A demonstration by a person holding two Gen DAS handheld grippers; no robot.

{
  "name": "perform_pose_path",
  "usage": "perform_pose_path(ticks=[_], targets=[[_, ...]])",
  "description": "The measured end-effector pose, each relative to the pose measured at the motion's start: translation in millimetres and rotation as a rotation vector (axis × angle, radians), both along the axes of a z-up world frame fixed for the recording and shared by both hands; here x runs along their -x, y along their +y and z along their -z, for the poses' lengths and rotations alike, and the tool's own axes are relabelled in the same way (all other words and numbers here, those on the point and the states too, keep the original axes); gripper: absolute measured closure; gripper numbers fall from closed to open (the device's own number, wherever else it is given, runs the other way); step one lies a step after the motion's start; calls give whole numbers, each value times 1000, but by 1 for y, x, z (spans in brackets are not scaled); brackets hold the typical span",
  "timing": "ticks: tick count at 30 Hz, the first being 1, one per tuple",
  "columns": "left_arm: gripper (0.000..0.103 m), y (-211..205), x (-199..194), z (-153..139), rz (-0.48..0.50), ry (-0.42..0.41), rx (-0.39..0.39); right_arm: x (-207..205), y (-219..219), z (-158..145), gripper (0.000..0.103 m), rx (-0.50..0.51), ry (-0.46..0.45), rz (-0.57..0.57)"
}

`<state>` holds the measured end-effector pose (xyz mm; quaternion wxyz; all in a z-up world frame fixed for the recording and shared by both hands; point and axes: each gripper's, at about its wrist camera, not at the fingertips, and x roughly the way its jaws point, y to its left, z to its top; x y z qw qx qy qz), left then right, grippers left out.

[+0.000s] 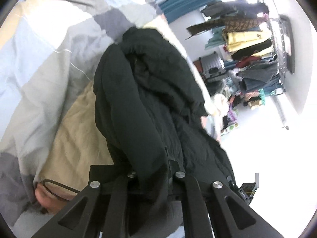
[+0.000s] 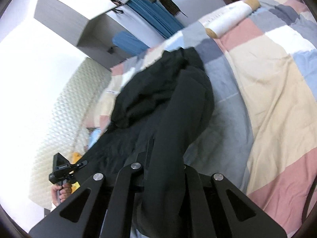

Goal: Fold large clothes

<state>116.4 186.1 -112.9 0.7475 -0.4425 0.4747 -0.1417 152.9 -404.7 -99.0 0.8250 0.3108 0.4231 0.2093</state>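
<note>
Black garment (image 1: 150,91); pastel patchwork quilt (image 2: 267,79)

Showing in view: one black garment (image 1: 150,103) (image 2: 168,107) — one patchwork quilt (image 1: 39,63) (image 2: 267,83) — two grippers, left gripper (image 1: 152,170) and right gripper (image 2: 158,168) — one clothes rack (image 1: 257,59), far right.

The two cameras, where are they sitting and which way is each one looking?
Left wrist: sits on the left gripper, looking along its fingers at the black garment, the patchwork quilt and a clothes rack.
Right wrist: sits on the right gripper, facing the black garment and patchwork quilt; the person's hand shows.
Both share the garment and quilt.
</note>
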Motion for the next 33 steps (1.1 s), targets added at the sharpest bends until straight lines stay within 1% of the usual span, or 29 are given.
perform_pose_path(ticks=[1, 4, 8, 11, 16, 19, 21, 25, 27, 29, 33], targets=[[96, 3, 6, -6, -9, -7, 4, 1, 5, -6, 97, -3, -11, -6], [96, 12, 25, -22, -33, -15, -20, 13, 3, -23, 97, -37, -33, -31], [96, 25, 52, -41, -59, -44, 3, 42, -6, -47, 97, -64, -70, -49], [96, 29, 70, -59, -67, -73, -11, 63, -10, -63, 97, -77, -100, -59], [97, 29, 102, -91, -72, -124, -47, 103, -14, -92, 97, -55, -138, -82], [97, 32, 121, -109, -73, -148, -41, 128, -17, -110, 97, -53, -170, -86], [97, 33, 135, -123, -84, -148, -61, 144, -19, -120, 97, -53, -193, -85], [97, 35, 150, -148, -100, -199, -68, 173, -25, -148, 97, -46, -240, -76], [97, 35, 149, -158, -103, -219, -58, 178, -25, -158, 97, -35, -261, -69], [97, 35, 143, -165, -99, -233, -60, 173, -29, -165, 97, -32, -268, -54], [97, 29, 125, -170, -92, -260, -77, 143, -37, -165, 97, -29, -270, -23]])
